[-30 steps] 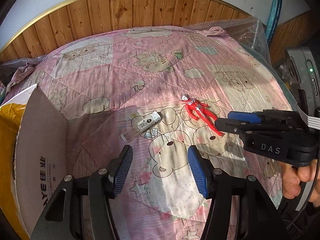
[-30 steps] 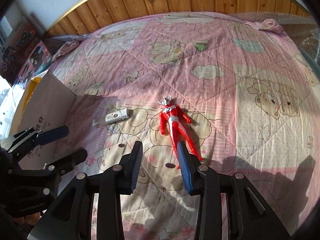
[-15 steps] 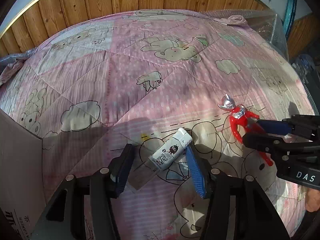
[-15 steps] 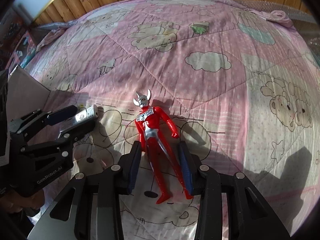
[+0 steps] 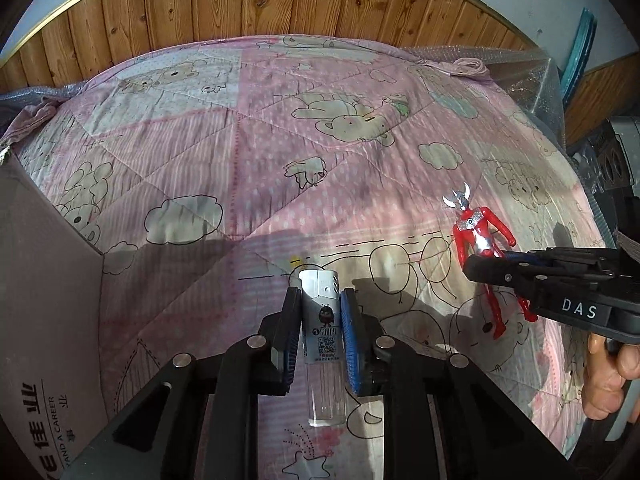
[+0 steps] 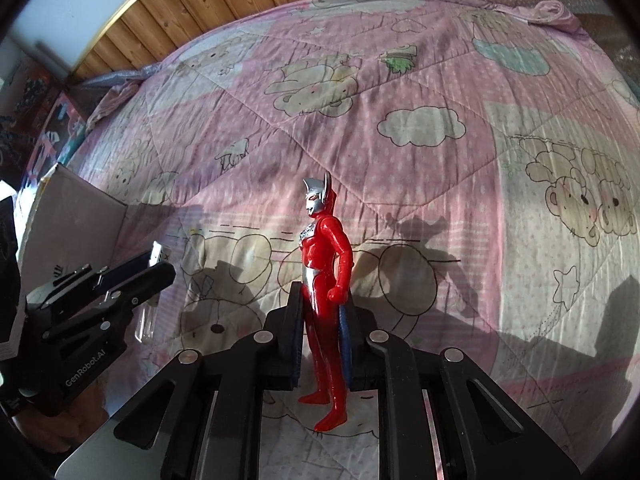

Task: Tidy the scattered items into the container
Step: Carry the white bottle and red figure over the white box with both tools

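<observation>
A white and clear lighter (image 5: pixel 322 320) sits lengthwise between the blue pads of my left gripper (image 5: pixel 320 316), which is shut on it, metal top pointing away. In the right wrist view that left gripper (image 6: pixel 132 276) shows at the left with the lighter (image 6: pixel 158 256) poking out. My right gripper (image 6: pixel 322 320) is shut on the legs of a red and silver toy figure (image 6: pixel 324 260), turned side-on, its shadow cast to the right on the quilt. The figure (image 5: pixel 480 248) and right gripper (image 5: pixel 500 268) also show at the right of the left wrist view. A cardboard box (image 5: pixel 44 300) stands at the left.
A pink cartoon-bear quilt (image 5: pixel 280 160) covers the bed. Wood panelling (image 5: pixel 280 4) runs behind it. Bubble wrap (image 5: pixel 520 64) lines the far right edge. Colourful boxes (image 6: pixel 36 120) stand past the bed's left side. A hand (image 5: pixel 604 372) holds the right gripper.
Both grippers moved forward and down, then shut: the left on the lighter, now turned in line with its fingers, the right on the toy figure, now turned on its side.
</observation>
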Tool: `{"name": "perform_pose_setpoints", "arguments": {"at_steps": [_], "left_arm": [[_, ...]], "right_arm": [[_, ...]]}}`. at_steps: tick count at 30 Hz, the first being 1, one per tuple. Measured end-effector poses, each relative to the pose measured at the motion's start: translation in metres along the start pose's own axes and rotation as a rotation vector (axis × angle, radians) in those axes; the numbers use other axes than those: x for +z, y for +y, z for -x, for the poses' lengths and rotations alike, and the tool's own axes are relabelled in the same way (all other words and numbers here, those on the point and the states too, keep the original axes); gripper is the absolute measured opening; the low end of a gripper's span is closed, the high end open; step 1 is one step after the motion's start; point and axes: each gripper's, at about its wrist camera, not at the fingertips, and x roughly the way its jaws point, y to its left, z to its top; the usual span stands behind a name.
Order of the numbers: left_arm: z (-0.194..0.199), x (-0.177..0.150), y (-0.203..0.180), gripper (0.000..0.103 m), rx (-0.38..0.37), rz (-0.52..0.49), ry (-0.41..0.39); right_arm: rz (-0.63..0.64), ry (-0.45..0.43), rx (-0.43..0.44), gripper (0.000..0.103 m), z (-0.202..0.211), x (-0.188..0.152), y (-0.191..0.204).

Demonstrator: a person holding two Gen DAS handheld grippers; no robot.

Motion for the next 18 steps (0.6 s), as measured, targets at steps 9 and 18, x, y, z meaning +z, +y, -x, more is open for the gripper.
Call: {"name": "perform_pose_setpoints", "arguments": {"at_steps": [9, 18], "left_arm": [[0.029, -0.012, 0.006, 0.02, 0.053, 0.052, 0.005], [0.07, -0.025, 0.008, 0.02, 0.1, 0.061, -0.041]], "right_arm": [[0.027, -0.027, 0.032, 0.015, 0.013, -0.004, 0.015], [0.064, -0.031, 0.035, 0.015, 0.017, -0.015, 0.032]]}}
